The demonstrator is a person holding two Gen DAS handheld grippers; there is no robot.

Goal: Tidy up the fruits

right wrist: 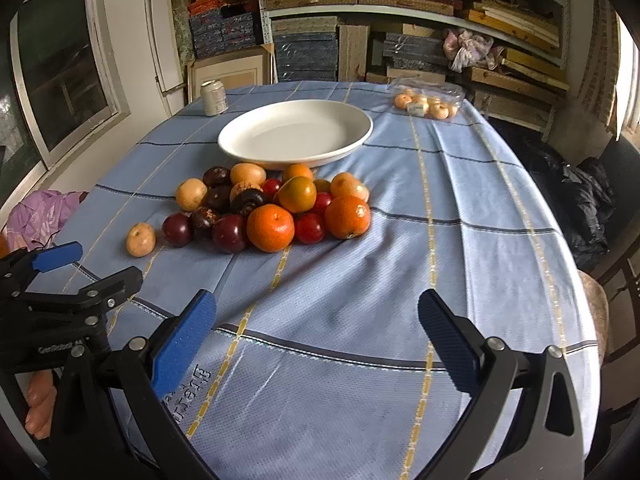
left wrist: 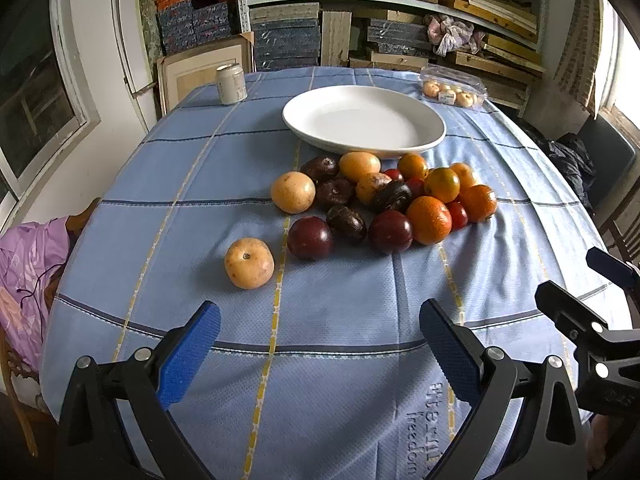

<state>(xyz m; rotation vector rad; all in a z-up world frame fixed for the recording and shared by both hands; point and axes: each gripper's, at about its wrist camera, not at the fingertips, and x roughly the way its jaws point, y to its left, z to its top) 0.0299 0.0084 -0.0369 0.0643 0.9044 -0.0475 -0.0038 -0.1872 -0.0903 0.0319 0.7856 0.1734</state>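
A pile of mixed fruit lies mid-table: oranges [left wrist: 429, 219] [right wrist: 270, 227], dark red plums [left wrist: 310, 238] [right wrist: 229, 233], dark purple fruits [left wrist: 346, 224], small red tomatoes [right wrist: 309, 228] and pale yellow fruits [left wrist: 293, 192]. One pale yellow fruit [left wrist: 249, 263] [right wrist: 141, 239] lies apart at the left. An empty white plate [left wrist: 364, 119] [right wrist: 296, 133] stands just behind the pile. My left gripper [left wrist: 320, 338] is open and empty, low over the cloth in front of the pile. My right gripper [right wrist: 316, 330] is open and empty, in front and to the right of the pile.
A drink can [left wrist: 231, 83] [right wrist: 214, 97] stands at the back left. A clear pack of small fruits [left wrist: 452, 90] [right wrist: 428, 100] lies at the back right. The blue checked tablecloth [left wrist: 340, 360] covers the round table. Shelves of boards stand behind; chairs and a dark garment [right wrist: 576, 200] lie to the right.
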